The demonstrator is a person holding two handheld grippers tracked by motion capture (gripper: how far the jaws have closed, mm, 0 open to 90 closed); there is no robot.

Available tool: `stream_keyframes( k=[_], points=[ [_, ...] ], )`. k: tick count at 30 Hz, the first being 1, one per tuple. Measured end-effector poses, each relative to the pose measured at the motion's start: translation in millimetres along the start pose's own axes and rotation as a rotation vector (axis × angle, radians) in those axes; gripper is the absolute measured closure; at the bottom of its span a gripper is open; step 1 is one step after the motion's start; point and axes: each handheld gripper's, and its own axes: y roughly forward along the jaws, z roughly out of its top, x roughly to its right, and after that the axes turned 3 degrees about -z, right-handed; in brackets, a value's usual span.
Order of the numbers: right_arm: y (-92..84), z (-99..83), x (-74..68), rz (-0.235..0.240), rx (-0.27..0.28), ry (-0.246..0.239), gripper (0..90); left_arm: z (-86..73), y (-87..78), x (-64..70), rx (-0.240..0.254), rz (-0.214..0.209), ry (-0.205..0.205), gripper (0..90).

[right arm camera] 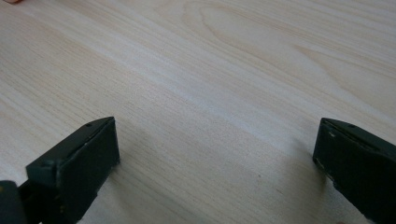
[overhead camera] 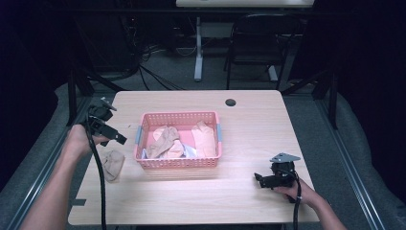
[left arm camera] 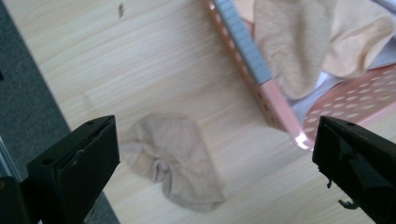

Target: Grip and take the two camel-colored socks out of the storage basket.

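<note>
Beige sock [left arm camera: 173, 161] lay crumpled on the desk [left arm camera: 154, 70] below and between the left gripper's [left arm camera: 215, 154] wide-open fingers [left arm camera: 79, 163], untouched, beside the pink basket [left arm camera: 275, 102]; right gripper [right arm camera: 217, 158] fingers open, empty.

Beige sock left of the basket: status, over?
Left gripper jaws open, above the sock, not touching. Sock crumpled on table, outside pink basket. Right gripper open, empty. Nothing in the way.
</note>
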Motion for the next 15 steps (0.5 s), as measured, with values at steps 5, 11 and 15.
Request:
stream_keyframes(
  k=[5, 11, 15],
  points=[
    [0.0, 0.0, 0.0, 0.000, 0.000, 0.000, 0.0, 17.5, 8.9, 16.4, 0.003, -0.001, 0.043, 0.0],
    [0.1, 0.0, -0.1, 0.000, 0.002, 0.002, 0.0, 39.3, 22.9, 36.8, -0.009, -0.017, 0.112, 0.3],
    [0.0, 0.0, -0.1, 0.000, 0.001, 0.001, 0.0, 49.9, 34.0, 45.1, -0.041, -0.029, 0.150, 0.2]
  ],
)
